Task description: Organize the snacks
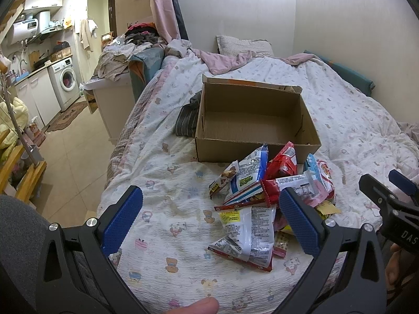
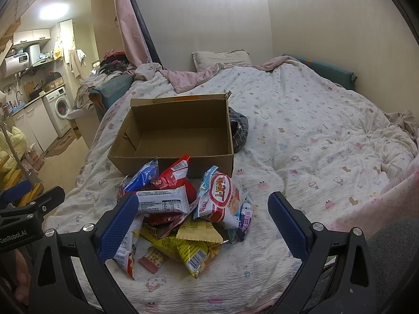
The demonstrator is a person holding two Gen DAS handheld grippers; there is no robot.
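A heap of snack packets [image 1: 264,198] [image 2: 183,209] lies on the bed just in front of an open brown cardboard box [image 1: 251,123] [image 2: 175,133] with nothing inside. The heap holds white, red, blue and yellow bags, among them a round-labelled shrimp-chip bag [image 2: 222,196]. My left gripper [image 1: 209,206] hovers open over the heap's left side, its right pad against the packets' edge in the image. My right gripper [image 2: 203,210] hangs open above the heap, with the packets showing between its fingers. Neither holds anything. Each gripper shows at the edge of the other's view.
The bed carries a white cartoon-print quilt [image 2: 301,136]. A striped dark cloth [image 1: 187,116] lies beside the box. A pillow [image 1: 243,45] and pink blanket sit at the far wall. Left of the bed is a floor aisle with a washing machine [image 1: 65,81] and cabinets.
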